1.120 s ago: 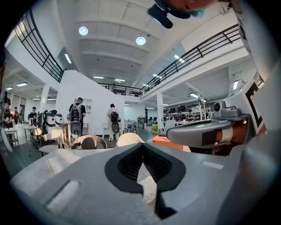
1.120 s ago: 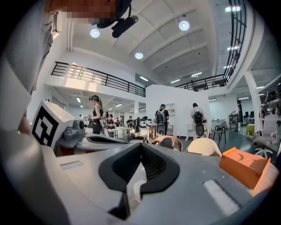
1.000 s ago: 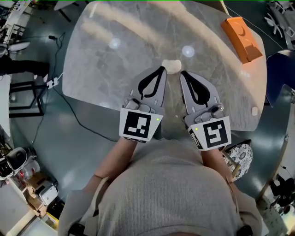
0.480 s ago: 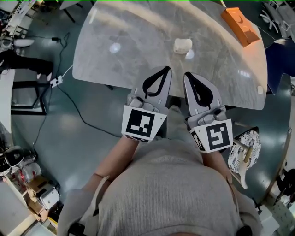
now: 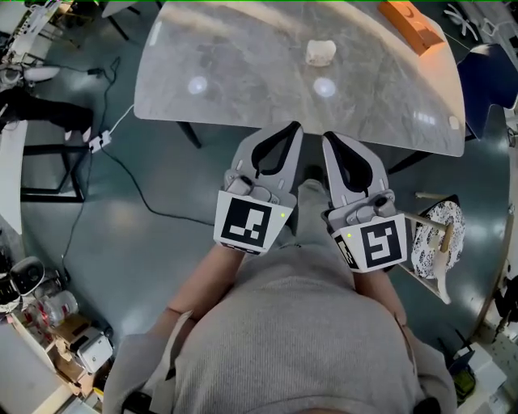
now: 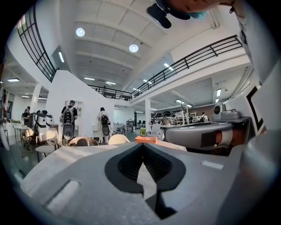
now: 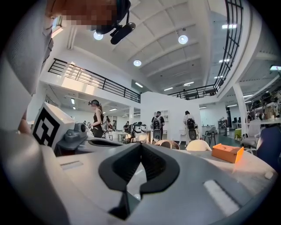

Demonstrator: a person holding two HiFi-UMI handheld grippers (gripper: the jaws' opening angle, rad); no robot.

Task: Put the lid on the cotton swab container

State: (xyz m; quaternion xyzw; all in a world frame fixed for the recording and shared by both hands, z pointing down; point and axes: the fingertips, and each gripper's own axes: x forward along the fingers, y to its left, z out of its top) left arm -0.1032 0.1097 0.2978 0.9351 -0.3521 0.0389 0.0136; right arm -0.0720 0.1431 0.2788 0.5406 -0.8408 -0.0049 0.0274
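Holding left gripper [image 5: 291, 127] and right gripper [image 5: 327, 136] side by side at frame centre in the head view, tips pointing up-frame, reaching about the near edge of the marble table [image 5: 235, 81]. Showing both pairs of jaws pressed together in both gripper views, gripping nothing. Sitting at top centre of frame on the table, well apart from both grippers: small whitish cotton swab container [image 5: 320, 52], too small to tell whether lid is on. Lying at upper right, near the table's far edge: orange box [image 5: 409, 23]. Standing at right mid-frame, off the table: round patterned item [image 5: 437, 240].
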